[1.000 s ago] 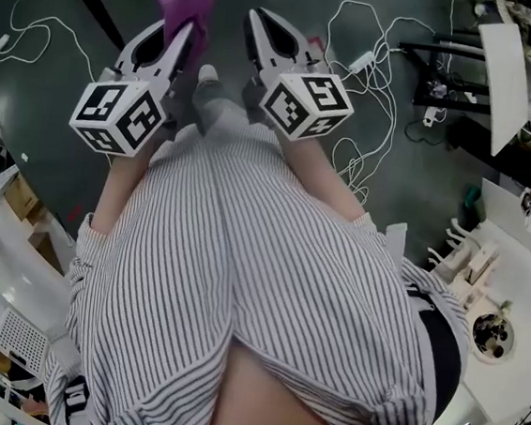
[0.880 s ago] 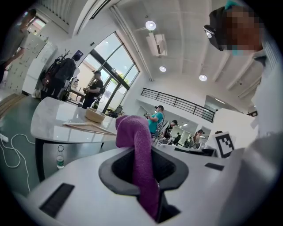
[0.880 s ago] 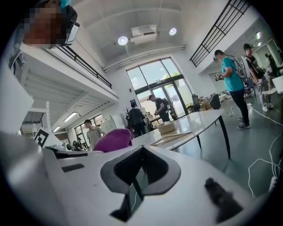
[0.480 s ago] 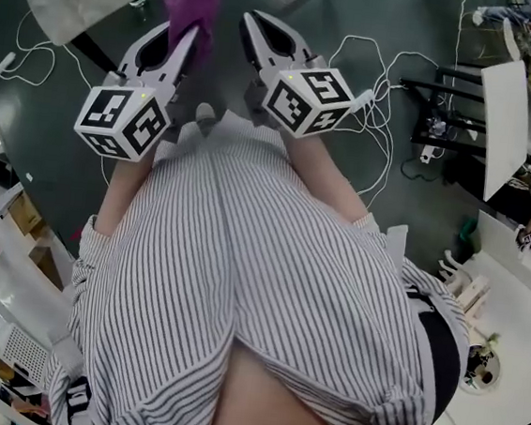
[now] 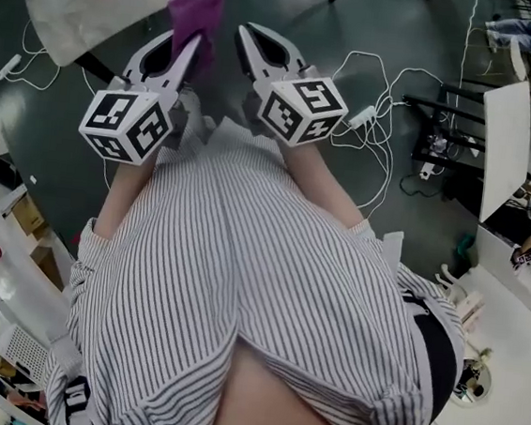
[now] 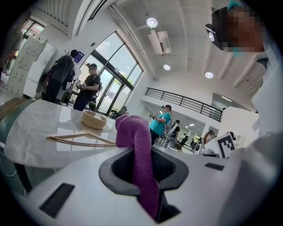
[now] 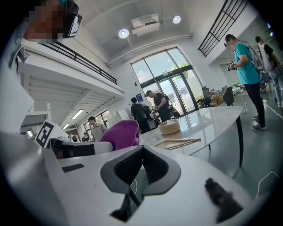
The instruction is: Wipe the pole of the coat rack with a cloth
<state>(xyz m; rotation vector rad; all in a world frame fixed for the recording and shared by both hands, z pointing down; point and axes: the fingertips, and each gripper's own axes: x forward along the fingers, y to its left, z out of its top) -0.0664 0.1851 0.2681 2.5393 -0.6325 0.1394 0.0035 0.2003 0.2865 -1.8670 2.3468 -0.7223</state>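
While the purple cloth point(image 6: 135, 150) flops over the tips of my left gripper point(image 5: 184, 47), I judge it soft, light and nappy like terry. It should bunch rather than slip. The jaws pinch it mid-fold, leaving a fat pad free above for rubbing. My right gripper point(image 5: 249, 37) is pressed together on nothing. No coat rack pole shows in any view. Beyond is a pale glossy table point(image 6: 35, 132) with a round bowl point(image 6: 93, 119) towards its far edge and thin wooden sticks point(image 6: 75, 140) nearer me.
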